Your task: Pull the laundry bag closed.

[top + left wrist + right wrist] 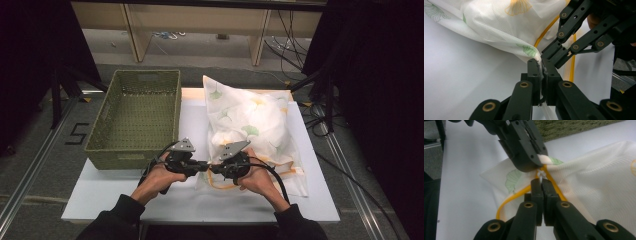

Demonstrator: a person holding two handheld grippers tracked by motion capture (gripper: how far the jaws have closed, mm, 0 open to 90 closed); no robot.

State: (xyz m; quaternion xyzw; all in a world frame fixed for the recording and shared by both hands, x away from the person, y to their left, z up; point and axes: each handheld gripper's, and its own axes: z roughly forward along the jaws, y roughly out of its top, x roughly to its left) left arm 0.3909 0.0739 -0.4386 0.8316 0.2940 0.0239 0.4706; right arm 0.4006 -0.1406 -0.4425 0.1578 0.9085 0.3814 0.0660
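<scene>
While the high view is showing you the whole white table (105, 192), the green woven basket (135, 117) at its left and the pillow in its mesh zip bag (252, 130) lying to the right of that basket, the two gripper views are giving you the detail that it is hiding: your left gripper (541, 66) is pinching the bag's corner edge between closed jaws, and your right gripper (541, 180) is clamping a small white tab at the yellow zipper (511, 198), its jaws pressed together too. The grippers are meeting nose to nose at the bag's near left corner. The bag's long axis is running away from you, its far end pointing toward the back edge of the table.
</scene>
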